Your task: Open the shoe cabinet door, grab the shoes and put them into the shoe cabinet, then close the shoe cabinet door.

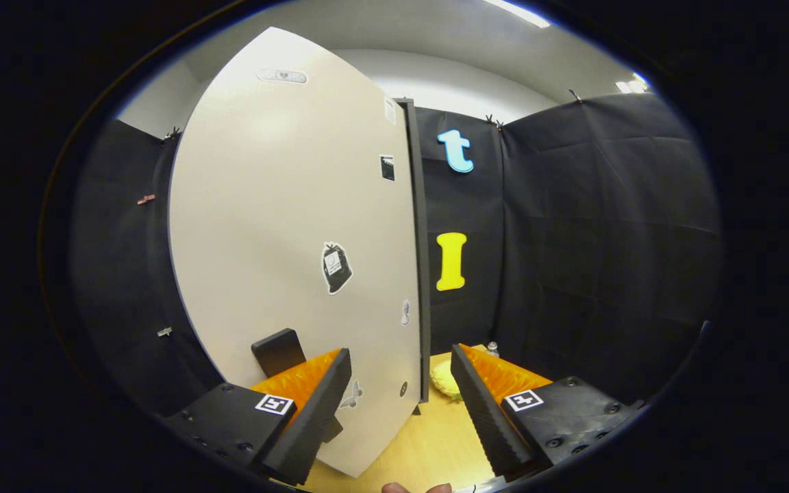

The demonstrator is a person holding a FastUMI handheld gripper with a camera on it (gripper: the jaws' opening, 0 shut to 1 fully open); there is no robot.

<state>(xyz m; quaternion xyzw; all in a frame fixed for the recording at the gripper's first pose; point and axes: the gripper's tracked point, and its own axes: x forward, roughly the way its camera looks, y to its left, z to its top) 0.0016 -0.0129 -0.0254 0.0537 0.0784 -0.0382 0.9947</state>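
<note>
Here, the gripper (pixel 400 404) is spread wide, pinching nothing.
The shoe cabinet door (pixel 285 246) stands at eleven o'clock; its dark handle (pixel 278 351) is perhaps touching the left finger.

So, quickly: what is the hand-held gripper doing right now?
Hand-held gripper: open, holding nothing, fingers either side of the cabinet door's edge.

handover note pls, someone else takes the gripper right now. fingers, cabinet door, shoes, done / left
Gripper: open, empty, fingers apart, the door's free edge between them.
Shoe cabinet door: beige, seen at an angle just ahead; I cannot tell how far open. Black handle beside the near finger, not gripped.
Yellow object on the wooden floor beyond the door edge; too hidden to call it a shoe.
Done: cannot tell.
Left: judging by this view, load the shoes, close the door.
</note>
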